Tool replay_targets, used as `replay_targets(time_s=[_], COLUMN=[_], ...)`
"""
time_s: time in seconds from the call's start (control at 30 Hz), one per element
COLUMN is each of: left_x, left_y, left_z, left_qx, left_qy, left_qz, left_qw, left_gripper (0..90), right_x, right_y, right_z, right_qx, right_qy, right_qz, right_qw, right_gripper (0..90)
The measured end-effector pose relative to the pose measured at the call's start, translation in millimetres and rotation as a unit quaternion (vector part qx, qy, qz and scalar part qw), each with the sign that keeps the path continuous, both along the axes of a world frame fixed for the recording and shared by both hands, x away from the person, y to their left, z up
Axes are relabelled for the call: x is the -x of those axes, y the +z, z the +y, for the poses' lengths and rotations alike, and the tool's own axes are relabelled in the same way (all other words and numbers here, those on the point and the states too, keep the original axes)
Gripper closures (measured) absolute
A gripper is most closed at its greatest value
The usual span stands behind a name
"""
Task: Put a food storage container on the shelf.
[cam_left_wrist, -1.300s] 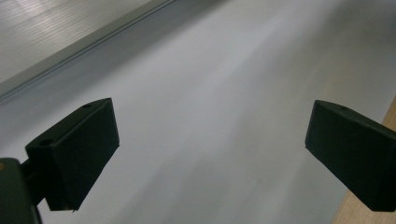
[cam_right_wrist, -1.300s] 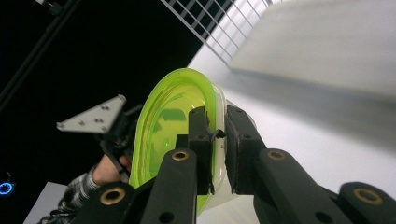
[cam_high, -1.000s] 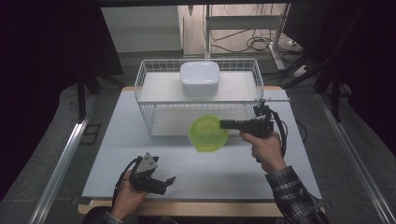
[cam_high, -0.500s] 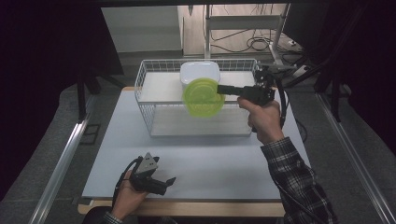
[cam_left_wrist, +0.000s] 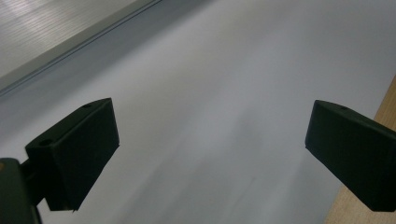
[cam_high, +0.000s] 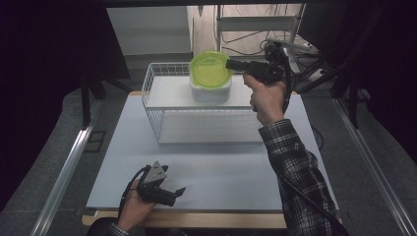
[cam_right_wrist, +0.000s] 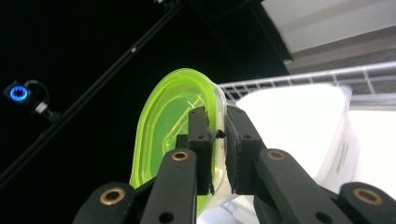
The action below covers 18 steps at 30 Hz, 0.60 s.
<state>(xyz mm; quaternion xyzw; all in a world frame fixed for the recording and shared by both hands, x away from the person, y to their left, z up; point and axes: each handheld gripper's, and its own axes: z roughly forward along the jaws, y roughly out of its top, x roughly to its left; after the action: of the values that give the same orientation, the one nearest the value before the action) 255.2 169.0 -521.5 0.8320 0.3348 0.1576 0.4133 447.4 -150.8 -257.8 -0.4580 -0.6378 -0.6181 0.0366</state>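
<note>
Translucent lime-green lid [cam_high: 210, 69], rounded and rimmed, sits pinched on edge in the right hand-held gripper [cam_high: 230, 63]; left hand-held gripper [cam_high: 178, 191] spread.

Lab-like recording room; dark curtains [cam_high: 44, 73]; cables on floor [cam_high: 246, 37]; metal rack [cam_high: 255, 19]; white table [cam_high: 221, 167]

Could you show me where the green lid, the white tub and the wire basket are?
green lid [cam_high: 210, 68], high view, middle of its face.
white tub [cam_high: 211, 92], high view, front wall.
wire basket [cam_high: 206, 125], high view, front wire wall.
</note>
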Motion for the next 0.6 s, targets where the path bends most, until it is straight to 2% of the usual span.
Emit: replay_targets(time_s=[0.23,0.43,0.6], left_x=[0.6,0.7,0.8], left_y=[0.3,0.2,0.1], left_z=[-0.7,-1.2,-1.6], left_qx=[0.0,-0.004,-0.005], left_qy=[-0.003,-0.006,-0.006], left_qz=[-0.001,-0.001,-0.002], left_qw=[1.0,1.0,1.0], left_gripper=[2.5,2.5,2.5], right_x=[-15.4,-23.3,-28.5], right_y=[2.8,0.7,-1.3], right_z=[7.1,11.1,12.8], right_qx=[0.011,0.013,0.024], right_qy=[-0.025,-0.037,-0.047], right_qz=[0.011,0.017,0.022], right_qw=[0.9996,0.9991,0.9984], right_gripper=[81.8,81.8,81.4])
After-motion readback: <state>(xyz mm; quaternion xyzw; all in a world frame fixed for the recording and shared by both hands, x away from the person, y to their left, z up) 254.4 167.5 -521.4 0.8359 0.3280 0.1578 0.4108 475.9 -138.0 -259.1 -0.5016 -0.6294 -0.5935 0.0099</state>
